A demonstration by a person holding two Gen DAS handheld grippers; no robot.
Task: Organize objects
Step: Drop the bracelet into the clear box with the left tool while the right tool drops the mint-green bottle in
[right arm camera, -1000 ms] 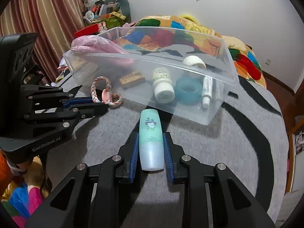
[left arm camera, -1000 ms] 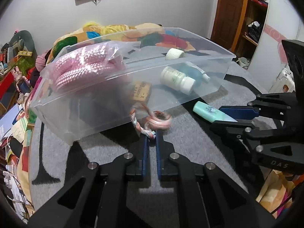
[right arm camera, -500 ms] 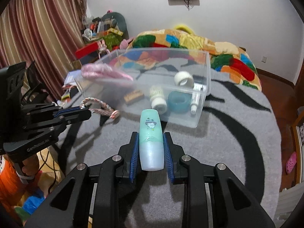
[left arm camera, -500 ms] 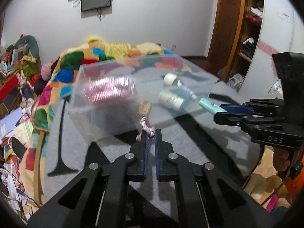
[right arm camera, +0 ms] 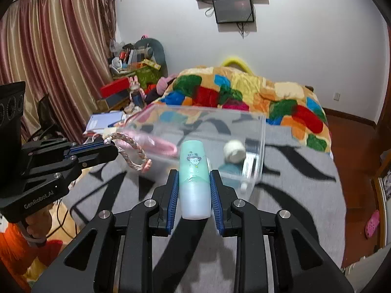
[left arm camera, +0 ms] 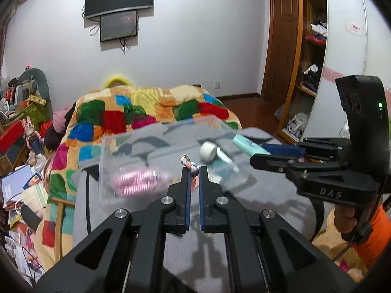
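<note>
Bin (right arm camera: 259,146): clear plastic box, open top, on a grey surface, blurred in both views.
Tube (right arm camera: 194,180): mint-green with a small cartoon print, paler at the near end, pinched between the right gripper's (right arm camera: 193,174) blue pads, pointing toward the bin.
Rope ring (right arm camera: 133,150): braided pink-and-white loop, hanging from the left gripper's (left arm camera: 193,171) closed tips in front of the bin.
Tape roll (right arm camera: 234,151): white, inside the bin.
Pink coil (left arm camera: 139,179): bagged pink bundle at the bin's left end.
</note>
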